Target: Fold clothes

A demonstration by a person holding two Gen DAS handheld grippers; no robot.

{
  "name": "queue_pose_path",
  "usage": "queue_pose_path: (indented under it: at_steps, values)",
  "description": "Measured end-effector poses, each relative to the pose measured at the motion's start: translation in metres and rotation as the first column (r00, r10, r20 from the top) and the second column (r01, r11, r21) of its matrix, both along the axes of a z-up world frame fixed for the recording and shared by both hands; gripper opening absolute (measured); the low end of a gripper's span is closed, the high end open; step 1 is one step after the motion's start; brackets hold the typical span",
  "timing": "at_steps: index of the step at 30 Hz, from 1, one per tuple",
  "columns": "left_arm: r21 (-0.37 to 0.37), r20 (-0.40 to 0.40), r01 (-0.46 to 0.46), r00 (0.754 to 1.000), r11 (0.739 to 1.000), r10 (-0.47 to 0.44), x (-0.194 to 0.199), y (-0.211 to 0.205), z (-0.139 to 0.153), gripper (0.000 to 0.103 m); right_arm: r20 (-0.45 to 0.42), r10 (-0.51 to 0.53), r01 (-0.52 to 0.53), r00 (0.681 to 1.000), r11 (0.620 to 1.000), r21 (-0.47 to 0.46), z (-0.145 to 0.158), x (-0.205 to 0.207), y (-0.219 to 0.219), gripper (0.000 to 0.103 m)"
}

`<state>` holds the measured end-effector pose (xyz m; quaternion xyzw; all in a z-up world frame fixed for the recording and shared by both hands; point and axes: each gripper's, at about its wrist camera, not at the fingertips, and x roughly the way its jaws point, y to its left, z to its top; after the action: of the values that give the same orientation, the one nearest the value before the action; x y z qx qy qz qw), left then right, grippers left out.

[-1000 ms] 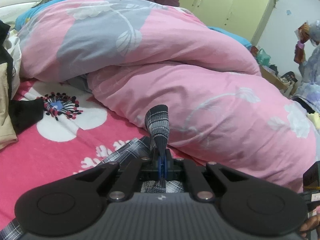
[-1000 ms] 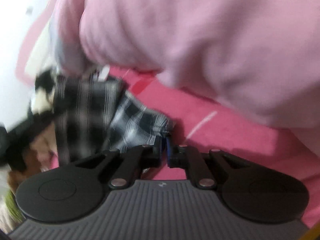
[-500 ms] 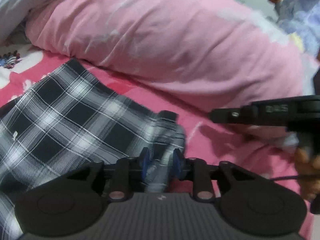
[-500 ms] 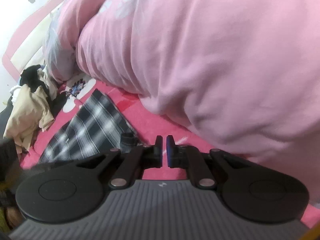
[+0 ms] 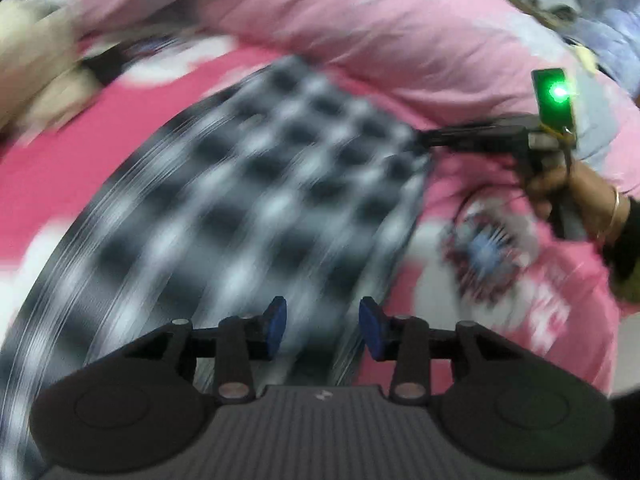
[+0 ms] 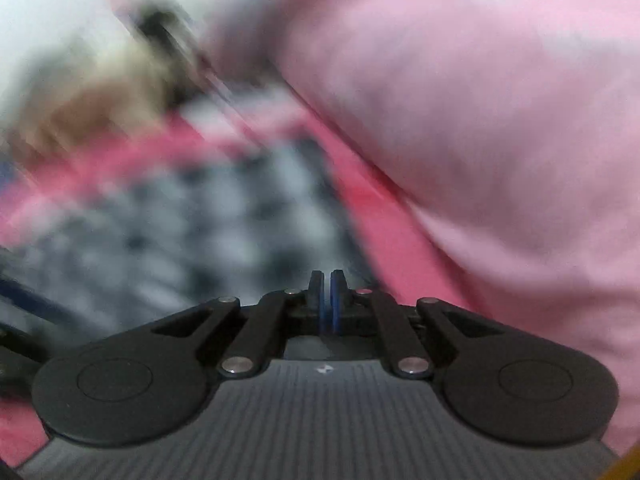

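Observation:
A black-and-white checked garment (image 5: 260,184) lies spread on the pink floral bed sheet (image 5: 60,152), blurred by motion. My left gripper (image 5: 323,330) hovers over its near edge. Its jaws are opening, and the blue pads (image 5: 276,328) press on nothing; the cloth only shows behind the gap. In the left wrist view my right gripper (image 5: 426,136), held by a person's hand (image 5: 568,184), has its tip at the garment's far right corner. In its own view the right gripper (image 6: 327,292) is shut, with no cloth visible between the pads, above the checked garment (image 6: 180,232).
A bulky pink duvet (image 5: 380,32) runs along the far side of the garment and fills the right of the right wrist view as the duvet (image 6: 480,100). A pile of beige and dark clothes (image 5: 36,60) lies at the left.
My left gripper let go of the checked cloth, opened and drew back, and the garment now lies spread flat. The right gripper stayed shut and swung toward the garment's corner.

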<state>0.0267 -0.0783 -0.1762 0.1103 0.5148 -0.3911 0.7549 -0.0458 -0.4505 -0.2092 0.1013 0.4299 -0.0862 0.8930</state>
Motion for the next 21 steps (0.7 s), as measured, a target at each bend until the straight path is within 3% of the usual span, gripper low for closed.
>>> queue_pose_path:
  at_steps: [2, 5, 6, 8, 9, 12, 14, 17, 21]
  values:
    - [0.013, 0.061, -0.069, 0.996, 0.998, 0.068, -0.018, 0.030, -0.005, 0.044, -0.002, -0.151, 0.150, 0.988, 0.979, 0.136, -0.001, -0.013, -0.035, 0.006]
    - [0.080, 0.174, -0.094, 0.982, 0.992, 0.079, -0.046, 0.044, -0.013, 0.044, 0.064, -0.228, 0.205, 0.972, 0.946, 0.252, 0.016, -0.031, -0.053, 0.007]
    - [0.098, 0.205, -0.075, 0.977, 0.992, 0.054, -0.053, 0.043, -0.015, 0.044, 0.065, -0.238, 0.208, 0.969, 0.931, 0.301, 0.017, -0.032, -0.055, 0.011]
    - [0.149, 0.267, -0.029, 0.964, 0.988, -0.012, -0.064, 0.034, -0.019, 0.044, 0.041, -0.255, 0.221, 0.966, 0.899, 0.378, 0.011, -0.027, -0.057, 0.028]
    - [0.175, 0.283, -0.009, 0.958, 0.984, -0.041, -0.069, 0.028, -0.022, 0.044, 0.029, -0.251, 0.221, 0.968, 0.898, 0.381, 0.007, -0.022, -0.055, 0.032]
    - [0.236, 0.354, 0.037, 0.927, 0.971, -0.121, -0.081, 0.019, -0.030, 0.039, 0.001, -0.201, 0.186, 0.980, 0.909, 0.374, -0.006, -0.004, -0.045, 0.032]
    - [0.249, 0.398, 0.041, 0.907, 0.968, -0.140, -0.083, 0.019, -0.034, 0.020, -0.009, -0.178, 0.172, 0.984, 0.933, 0.315, -0.011, 0.003, -0.036, 0.003]
    - [0.240, 0.409, 0.049, 0.901, 0.970, -0.146, -0.084, 0.024, -0.032, 0.004, 0.067, -0.164, 0.140, 0.984, 0.952, 0.272, 0.006, -0.011, -0.022, 0.002]
    - [0.245, 0.424, 0.071, 0.889, 0.967, -0.173, -0.086, 0.029, -0.032, 0.001, 0.099, -0.154, 0.133, 0.983, 0.973, 0.186, 0.021, -0.016, -0.014, 0.002]
